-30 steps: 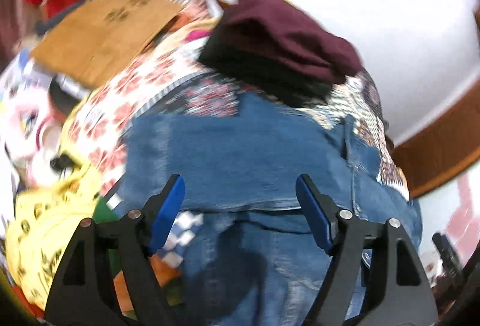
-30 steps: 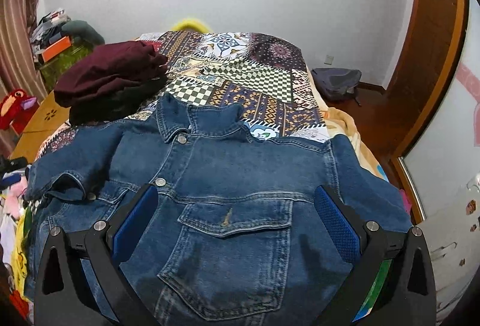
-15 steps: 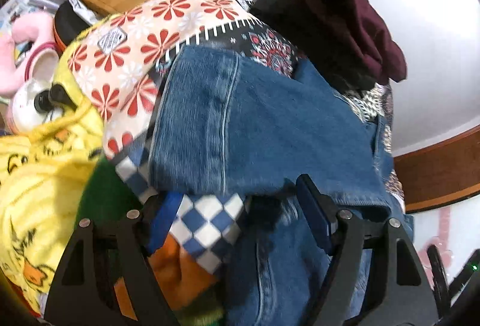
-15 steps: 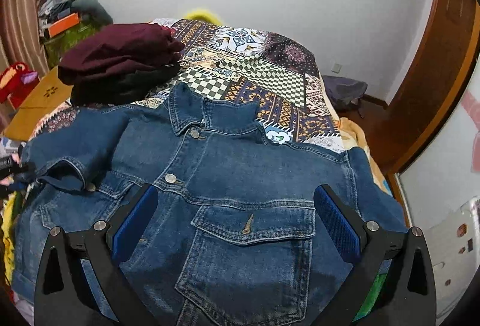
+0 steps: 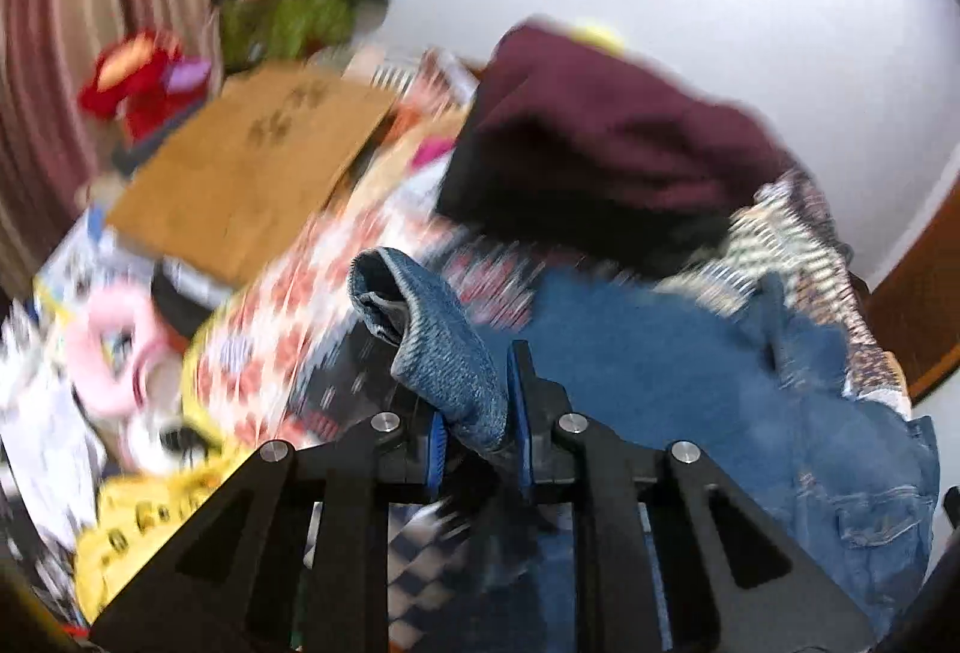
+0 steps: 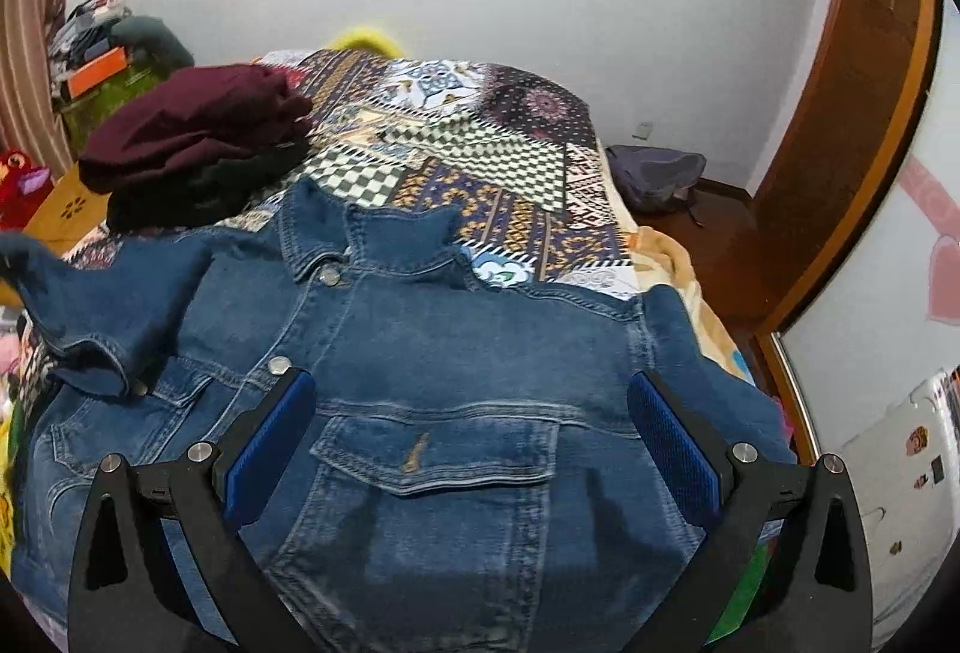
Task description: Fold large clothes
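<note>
A blue denim jacket (image 6: 456, 353) lies front up on the patterned bedspread (image 6: 480, 155), collar toward the far wall. My left gripper (image 5: 477, 413) is shut on the jacket's left sleeve (image 5: 432, 341), which is bunched between the blue pads and lifted off the bed. The raised sleeve shows at the left edge of the right wrist view (image 6: 78, 293). My right gripper (image 6: 468, 431) is open and empty, hovering over the chest pocket (image 6: 438, 455) with its pads on either side of it.
A pile of maroon and black clothes (image 6: 198, 143) sits on the bed's far left, just beyond the jacket. A brown board (image 5: 252, 173), toys and clutter lie left of the bed. A grey bag (image 6: 654, 173) is on the floor to the right, by the wooden door frame (image 6: 864, 113).
My left gripper has shut on the jacket's left sleeve and lifted it off the bed. My right gripper has stayed open over the chest, drifting slightly.
</note>
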Demonstrator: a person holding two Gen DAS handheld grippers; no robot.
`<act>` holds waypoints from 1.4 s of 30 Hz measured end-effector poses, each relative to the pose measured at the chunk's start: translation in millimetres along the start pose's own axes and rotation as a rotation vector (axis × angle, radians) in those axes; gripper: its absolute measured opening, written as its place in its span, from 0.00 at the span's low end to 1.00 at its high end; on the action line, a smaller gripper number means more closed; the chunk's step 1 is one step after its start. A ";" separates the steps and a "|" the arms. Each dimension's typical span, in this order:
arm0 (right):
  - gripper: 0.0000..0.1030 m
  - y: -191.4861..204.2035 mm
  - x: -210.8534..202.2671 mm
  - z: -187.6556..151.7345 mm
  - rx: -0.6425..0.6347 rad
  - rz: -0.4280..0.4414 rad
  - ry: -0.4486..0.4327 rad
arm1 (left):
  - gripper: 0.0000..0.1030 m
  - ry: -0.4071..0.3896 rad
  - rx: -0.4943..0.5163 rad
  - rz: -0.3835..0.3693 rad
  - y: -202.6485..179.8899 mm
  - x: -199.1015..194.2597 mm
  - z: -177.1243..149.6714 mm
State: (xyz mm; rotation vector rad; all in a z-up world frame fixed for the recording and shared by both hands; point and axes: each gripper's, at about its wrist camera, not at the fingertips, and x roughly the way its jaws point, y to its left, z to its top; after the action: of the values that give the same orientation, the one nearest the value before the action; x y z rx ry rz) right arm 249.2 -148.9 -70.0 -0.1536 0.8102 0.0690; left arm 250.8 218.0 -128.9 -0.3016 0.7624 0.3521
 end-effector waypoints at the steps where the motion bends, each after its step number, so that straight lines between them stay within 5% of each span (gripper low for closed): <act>1: 1.00 -3.4 -0.1 0.0 0.006 0.002 -0.003 | 0.17 -0.032 0.023 -0.012 -11.3 -8.0 8.1; 7: 1.00 -37.6 -6.9 -2.3 0.053 -0.025 -0.030 | 0.17 -0.177 0.139 -0.240 -101.5 -59.3 55.8; 14: 1.00 -85.4 -13.7 -12.3 0.151 -0.066 -0.034 | 0.14 -0.119 0.322 -0.474 -228.4 -63.8 54.7; 21: 1.00 -129.5 -17.9 -32.4 0.245 -0.119 -0.002 | 0.13 0.100 0.471 -0.538 -322.8 -20.2 -11.3; 27: 1.00 -155.9 -16.8 -46.7 0.283 -0.169 0.039 | 0.13 0.338 0.585 -0.575 -368.0 7.4 -85.8; 32: 1.00 -173.2 -15.0 -59.8 0.368 -0.142 0.065 | 0.14 0.417 0.682 -0.606 -384.3 0.1 -116.7; 35: 1.00 -184.1 -12.9 -65.9 0.452 -0.076 0.078 | 0.14 0.362 0.752 -0.561 -387.3 -17.0 -124.2; 38: 1.00 -195.2 -11.7 -72.3 0.535 -0.022 0.077 | 0.28 0.288 0.774 -0.548 -383.6 -33.2 -120.0; 40: 1.00 -204.4 -9.5 -77.7 0.595 0.009 0.078 | 0.59 0.227 0.749 -0.553 -373.0 -45.9 -106.8; 42: 1.00 -212.9 -5.8 -83.4 0.651 0.030 0.090 | 0.66 0.150 0.716 -0.537 -358.2 -54.5 -89.4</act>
State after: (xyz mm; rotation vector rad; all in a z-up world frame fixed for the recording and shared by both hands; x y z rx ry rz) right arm 211.0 -372.6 -99.0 0.4733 0.8879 -0.1755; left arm 307.8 -149.8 -102.0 0.1525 0.8708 -0.4565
